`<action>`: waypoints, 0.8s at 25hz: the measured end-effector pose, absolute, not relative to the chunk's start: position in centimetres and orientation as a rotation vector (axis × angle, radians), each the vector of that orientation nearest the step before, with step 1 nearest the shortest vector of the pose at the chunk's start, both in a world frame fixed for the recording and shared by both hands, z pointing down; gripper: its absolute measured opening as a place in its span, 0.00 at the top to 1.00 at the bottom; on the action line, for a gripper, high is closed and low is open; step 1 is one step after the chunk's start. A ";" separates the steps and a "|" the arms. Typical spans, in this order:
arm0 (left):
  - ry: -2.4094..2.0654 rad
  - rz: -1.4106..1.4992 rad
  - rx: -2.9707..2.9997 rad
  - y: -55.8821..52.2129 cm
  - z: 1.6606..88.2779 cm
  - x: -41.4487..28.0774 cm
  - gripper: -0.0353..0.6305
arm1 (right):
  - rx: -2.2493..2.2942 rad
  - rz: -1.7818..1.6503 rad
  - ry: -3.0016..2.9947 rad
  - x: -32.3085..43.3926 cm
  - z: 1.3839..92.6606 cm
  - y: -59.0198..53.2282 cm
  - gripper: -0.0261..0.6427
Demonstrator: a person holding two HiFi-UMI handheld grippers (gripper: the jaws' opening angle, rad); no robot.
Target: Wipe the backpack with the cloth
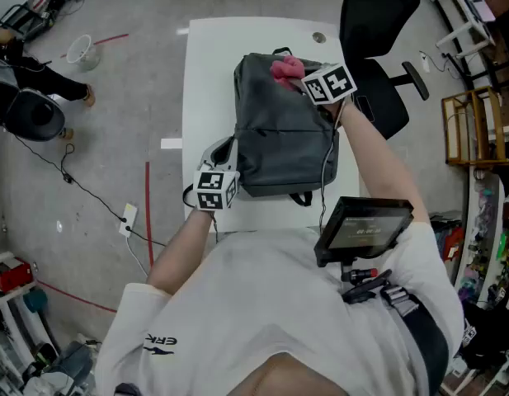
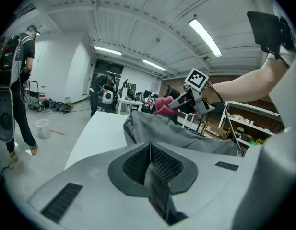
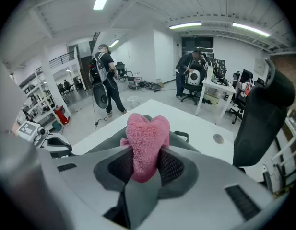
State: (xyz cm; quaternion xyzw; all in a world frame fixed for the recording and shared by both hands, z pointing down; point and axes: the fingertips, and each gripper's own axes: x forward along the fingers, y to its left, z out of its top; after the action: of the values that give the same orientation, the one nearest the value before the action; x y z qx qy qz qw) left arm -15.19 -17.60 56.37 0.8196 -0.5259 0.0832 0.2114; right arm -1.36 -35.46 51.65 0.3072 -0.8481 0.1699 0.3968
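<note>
your right gripper point(image 1: 299, 77) is clamped on the pink cloth point(image 1: 285, 68). in the right gripper view the cloth point(image 3: 147, 140) sits pinched between the two dark pads, and a rounded tuft of it sticks out past the jaw tips. just beyond and below that tuft lies the grey backpack point(image 1: 283, 139). the cloth is at the bag's far end, by its top handle. whether the cloth presses on the fabric or hangs just over it cannot be told.

your left gripper point(image 1: 223, 149) has its jaws together. in the left gripper view the pads point(image 2: 138, 163) meet along one line with nothing showing between them. this gripper is at the bag's near corner, just beside its edge. the backpack point(image 2: 179, 131) stretches away ahead of the jaws, and your other gripper and the pink cloth point(image 2: 163, 104) are at its far end.

the backpack lies flat on the white table point(image 1: 206, 73), lengthwise between your two grippers. bare tabletop lies to the left of your left gripper. a black office chair point(image 1: 376, 25) stands beyond and to the right of your right gripper, off the table's far corner.
</note>
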 end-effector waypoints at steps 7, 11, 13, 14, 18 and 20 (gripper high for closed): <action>-1.450 0.326 2.230 -18.3 58.1 -13.7 0.94 | 0.686 0.343 -2.172 -3.6 50.9 -43.1 0.79; -1.423 0.368 2.203 -17.4 58.7 -12.9 0.94 | 0.567 0.345 -2.164 -6.9 53.2 -46.9 0.79; -1.426 0.369 2.197 -17.7 58.8 -12.7 0.94 | 0.504 0.347 -2.152 -8.4 54.2 -48.6 0.79; -1.433 0.368 2.192 -18.0 58.8 -12.8 0.94 | 0.474 0.347 -2.145 -9.1 54.7 -49.2 0.79; -1.473 0.371 2.145 -18.3 58.8 -13.3 0.94 | 0.328 0.395 -2.088 -11.4 57.2 -49.7 0.79; -1.488 0.371 2.127 -18.7 58.8 -13.4 0.94 | 0.254 0.450 -2.041 -11.7 58.4 -49.5 0.79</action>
State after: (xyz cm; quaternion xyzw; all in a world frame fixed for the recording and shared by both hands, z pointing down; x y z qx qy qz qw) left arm -13.35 -18.71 58.82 0.7839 -0.5485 0.1369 0.2568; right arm -11.70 -49.55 58.41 0.1047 -0.8422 0.1857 0.4952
